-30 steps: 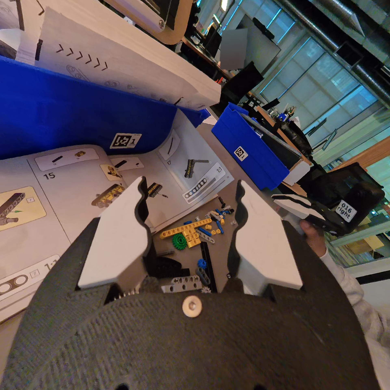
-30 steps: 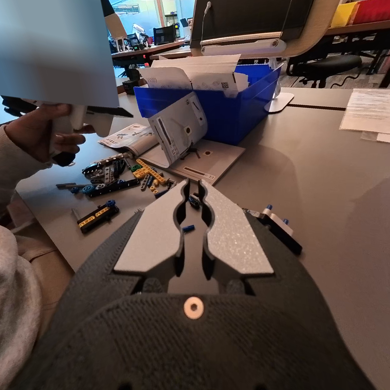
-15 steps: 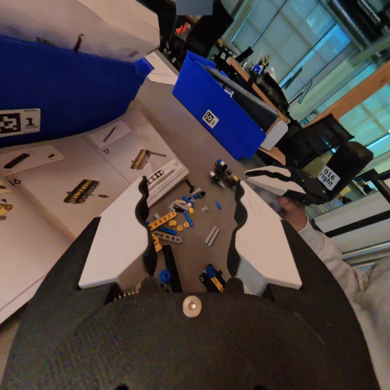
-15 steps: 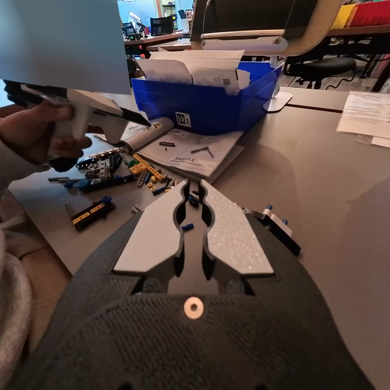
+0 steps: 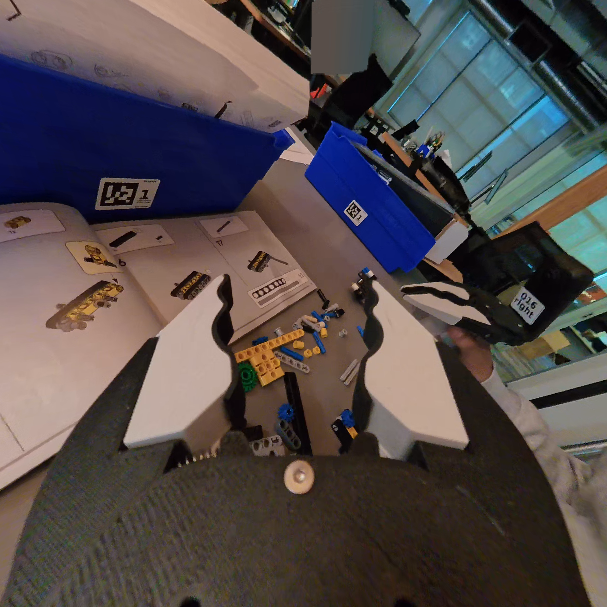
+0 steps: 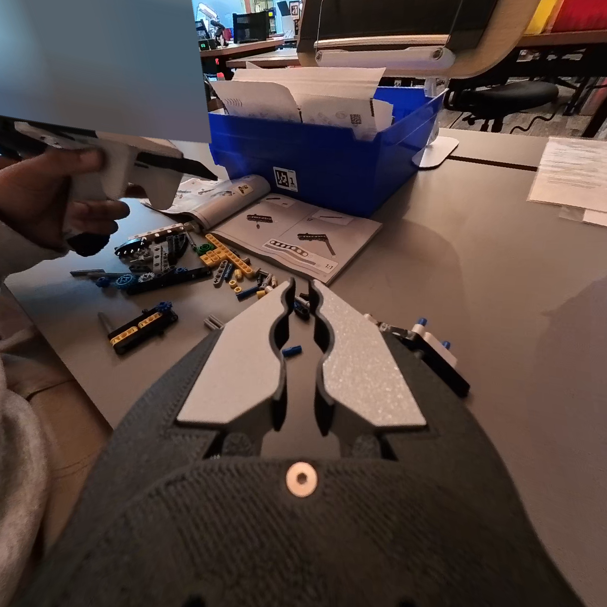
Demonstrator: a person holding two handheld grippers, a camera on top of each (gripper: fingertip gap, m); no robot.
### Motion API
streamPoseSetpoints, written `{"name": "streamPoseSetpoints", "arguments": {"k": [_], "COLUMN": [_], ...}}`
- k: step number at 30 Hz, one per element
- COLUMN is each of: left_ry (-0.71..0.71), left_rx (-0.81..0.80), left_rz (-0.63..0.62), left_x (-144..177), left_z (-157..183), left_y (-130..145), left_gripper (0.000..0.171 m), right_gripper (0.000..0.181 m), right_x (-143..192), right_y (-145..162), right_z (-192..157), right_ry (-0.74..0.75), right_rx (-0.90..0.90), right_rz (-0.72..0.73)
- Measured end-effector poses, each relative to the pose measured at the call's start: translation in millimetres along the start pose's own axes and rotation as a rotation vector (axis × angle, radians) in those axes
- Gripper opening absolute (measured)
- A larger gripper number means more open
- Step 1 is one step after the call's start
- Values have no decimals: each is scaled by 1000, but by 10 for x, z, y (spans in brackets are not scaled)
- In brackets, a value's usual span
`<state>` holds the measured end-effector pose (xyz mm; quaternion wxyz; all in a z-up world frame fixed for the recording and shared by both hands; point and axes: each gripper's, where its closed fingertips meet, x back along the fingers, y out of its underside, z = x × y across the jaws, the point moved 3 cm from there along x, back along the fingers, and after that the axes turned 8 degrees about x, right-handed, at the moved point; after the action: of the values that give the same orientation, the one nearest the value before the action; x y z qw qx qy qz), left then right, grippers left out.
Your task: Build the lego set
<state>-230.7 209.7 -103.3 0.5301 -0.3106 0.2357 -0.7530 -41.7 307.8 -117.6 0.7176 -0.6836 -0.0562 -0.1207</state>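
Loose lego parts lie on the grey table (image 5: 295, 203): a yellow beam cluster (image 5: 266, 353) with a green gear (image 5: 246, 376), a long black beam (image 5: 295, 404), and blue pins (image 5: 317, 338). My left gripper (image 5: 299, 285) is open and empty, held above these parts. My right gripper (image 6: 301, 284) is empty, its jaws nearly together above a blue pin (image 6: 291, 350). It also shows in the left wrist view (image 5: 407, 292). A black-and-yellow assembly (image 6: 143, 328) and a black-and-white assembly (image 6: 427, 345) lie near it. The left gripper (image 6: 197, 170) is held in a hand.
An open instruction booklet (image 5: 131, 279) lies flat in front of a blue bin (image 5: 131, 147) holding white paper bags. A second blue bin (image 5: 368, 203) stands farther back. Loose papers (image 6: 574, 177) and a monitor foot (image 6: 433, 151) are at the right. From either gripper's tips it is about 15 cm to the black-and-yellow assembly (image 6: 143, 328).
The booklet page that stood up a second ago now lies flat. My left gripper swung right, then back left over the parts, still open. My right gripper has barely moved.
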Motion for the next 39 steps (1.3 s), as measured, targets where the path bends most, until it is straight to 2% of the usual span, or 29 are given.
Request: {"name": "streamPoseSetpoints", "arguments": {"k": [17, 21, 27, 33, 35, 39], "left_ry": [-96, -142, -220, -145, -127, -136], "left_rx": [-59, -74, -60, -43, -40, -50], "left_rz": [52, 90, 179, 238, 257, 218], "left_x": [227, 414, 867, 1169, 1185, 1117], "left_z": [-166, -285, -553, -631, -654, -688], "left_y": [-133, -185, -206, -145, -151, -89], "left_gripper": [80, 80, 78, 67, 64, 63], "right_gripper": [6, 6, 6, 5, 5, 5], "right_x": [8, 8, 10, -4, -16, -22], "right_y": [-4, -3, -2, 9, 19, 25], "right_z": [2, 5, 12, 11, 5, -1], "right_ry": [-2, -3, -3, 5, 4, 15], "right_rx": [-3, -6, -13, -12, -10, 5], "right_rz": [4, 3, 4, -8, -18, -27]}}
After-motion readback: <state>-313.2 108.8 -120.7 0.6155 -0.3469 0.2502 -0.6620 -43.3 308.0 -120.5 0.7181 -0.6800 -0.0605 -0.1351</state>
